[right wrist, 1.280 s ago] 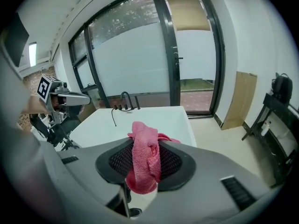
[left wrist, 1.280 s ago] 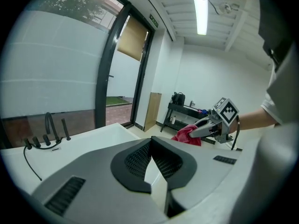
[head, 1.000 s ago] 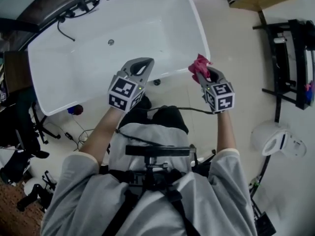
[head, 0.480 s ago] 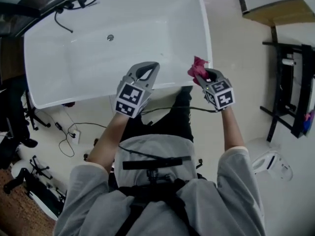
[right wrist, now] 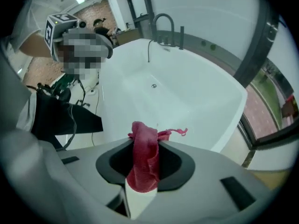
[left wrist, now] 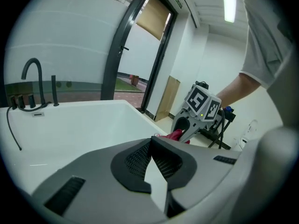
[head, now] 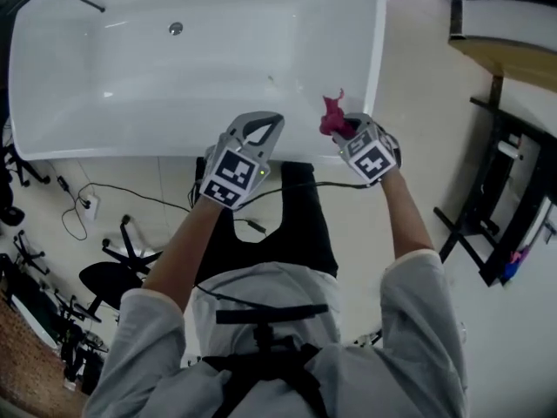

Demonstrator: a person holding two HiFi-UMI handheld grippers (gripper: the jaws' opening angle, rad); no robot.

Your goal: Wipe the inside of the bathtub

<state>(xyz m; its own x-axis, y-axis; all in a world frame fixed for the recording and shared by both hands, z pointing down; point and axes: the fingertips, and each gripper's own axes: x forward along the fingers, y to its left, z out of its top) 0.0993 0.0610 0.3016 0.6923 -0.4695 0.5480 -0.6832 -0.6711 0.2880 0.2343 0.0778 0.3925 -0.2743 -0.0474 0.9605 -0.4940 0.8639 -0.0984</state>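
A white bathtub (head: pixel 104 142) fills the top of the head view, with its drain (head: pixel 176 29) toward the far side. My right gripper (head: pixel 339 129) is shut on a red cloth (head: pixel 333 114), held over the tub's near right rim. In the right gripper view the red cloth (right wrist: pixel 145 157) sticks up between the jaws, with the bathtub (right wrist: pixel 224 120) beyond it. My left gripper (head: pixel 261 127) is shut with nothing in it, at the near rim beside the right one. The left gripper view shows the bathtub (left wrist: pixel 84 125) and the right gripper (left wrist: pixel 187 125) with the cloth.
A dark faucet (left wrist: pixel 32 83) and hose stand at the tub's far end. Cables (head: pixel 130 200) and an office chair (head: pixel 117 277) lie on the floor at left. A black rack (head: pixel 496 207) stands at right, a wooden board (head: pixel 513 55) at the upper right.
The person has stepped closer to the tub and the view swung left. Both grippers now sit at the near rim, the right one still holding the red cloth.
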